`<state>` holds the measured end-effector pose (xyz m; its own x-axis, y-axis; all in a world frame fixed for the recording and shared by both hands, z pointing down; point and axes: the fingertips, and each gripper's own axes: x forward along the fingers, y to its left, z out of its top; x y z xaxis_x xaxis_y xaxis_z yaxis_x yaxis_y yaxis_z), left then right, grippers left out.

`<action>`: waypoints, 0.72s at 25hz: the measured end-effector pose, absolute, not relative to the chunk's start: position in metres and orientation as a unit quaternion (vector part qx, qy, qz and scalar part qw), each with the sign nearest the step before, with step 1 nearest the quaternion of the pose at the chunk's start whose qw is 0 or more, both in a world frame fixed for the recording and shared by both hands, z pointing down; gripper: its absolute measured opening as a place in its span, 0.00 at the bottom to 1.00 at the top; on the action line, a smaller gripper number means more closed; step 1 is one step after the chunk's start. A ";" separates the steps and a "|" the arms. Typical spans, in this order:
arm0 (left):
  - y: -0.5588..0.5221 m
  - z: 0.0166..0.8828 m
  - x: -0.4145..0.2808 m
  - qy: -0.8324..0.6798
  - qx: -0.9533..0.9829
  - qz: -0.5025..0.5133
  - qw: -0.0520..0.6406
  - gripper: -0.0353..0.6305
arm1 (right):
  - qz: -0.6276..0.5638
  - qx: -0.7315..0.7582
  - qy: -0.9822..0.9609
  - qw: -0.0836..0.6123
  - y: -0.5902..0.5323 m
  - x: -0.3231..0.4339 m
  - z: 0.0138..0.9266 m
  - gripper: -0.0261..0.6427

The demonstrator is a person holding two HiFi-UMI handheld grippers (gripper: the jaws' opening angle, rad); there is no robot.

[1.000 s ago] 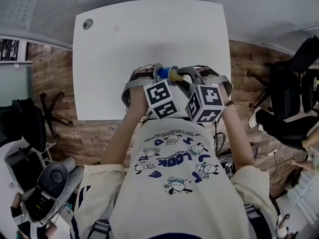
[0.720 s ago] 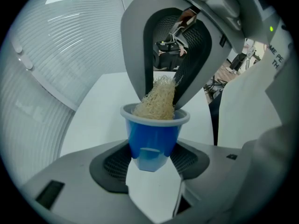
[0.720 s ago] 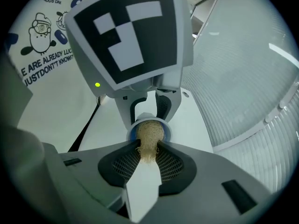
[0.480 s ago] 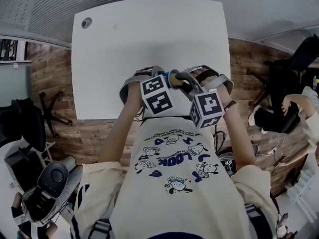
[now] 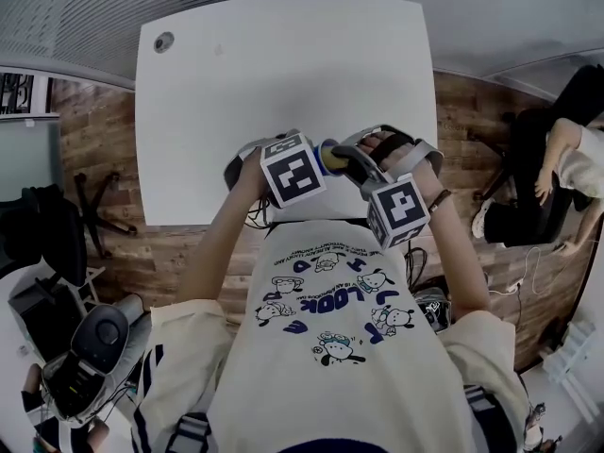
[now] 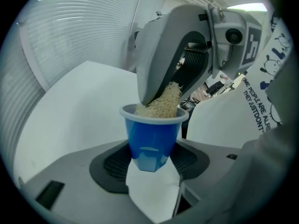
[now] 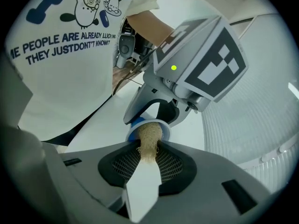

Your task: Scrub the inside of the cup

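showing up close only: scrubber inside cup

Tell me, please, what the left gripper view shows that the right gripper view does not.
Only the left gripper view: the blue cup from outside, wall and base, held between the left gripper's jaws. Only the right gripper view: the right gripper pinching the tan scrubber, and the left's marker cube. Both: the scrubber stuffed in the cup's mouth, the white table.

Bright, even light washes the white table, leaving it almost shadowless. All 3 views bow strongly toward their edges, and both gripper views have black corners.
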<state>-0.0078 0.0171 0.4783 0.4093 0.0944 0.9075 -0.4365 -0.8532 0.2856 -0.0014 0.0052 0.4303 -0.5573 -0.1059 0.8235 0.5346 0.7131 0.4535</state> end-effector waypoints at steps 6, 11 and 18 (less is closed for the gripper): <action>0.029 0.474 -0.007 -0.048 0.808 0.525 0.264 0.49 | -0.393 -0.139 -0.796 0.439 0.014 -0.004 0.427 0.19; 0.033 0.474 -0.005 -0.019 0.814 0.501 0.293 0.49 | -0.414 -0.146 -0.784 0.439 0.018 -0.005 0.429 0.19; 0.048 0.470 -0.004 0.045 0.809 0.480 0.335 0.49 | -0.453 -0.158 -0.773 0.415 0.027 -0.010 0.423 0.19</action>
<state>-0.0038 0.0484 0.4705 0.5353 0.3945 0.7469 -0.2491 -0.7712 0.5859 -0.0101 0.0267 0.4233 -0.6051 -0.1316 0.7852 0.6210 0.5390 0.5690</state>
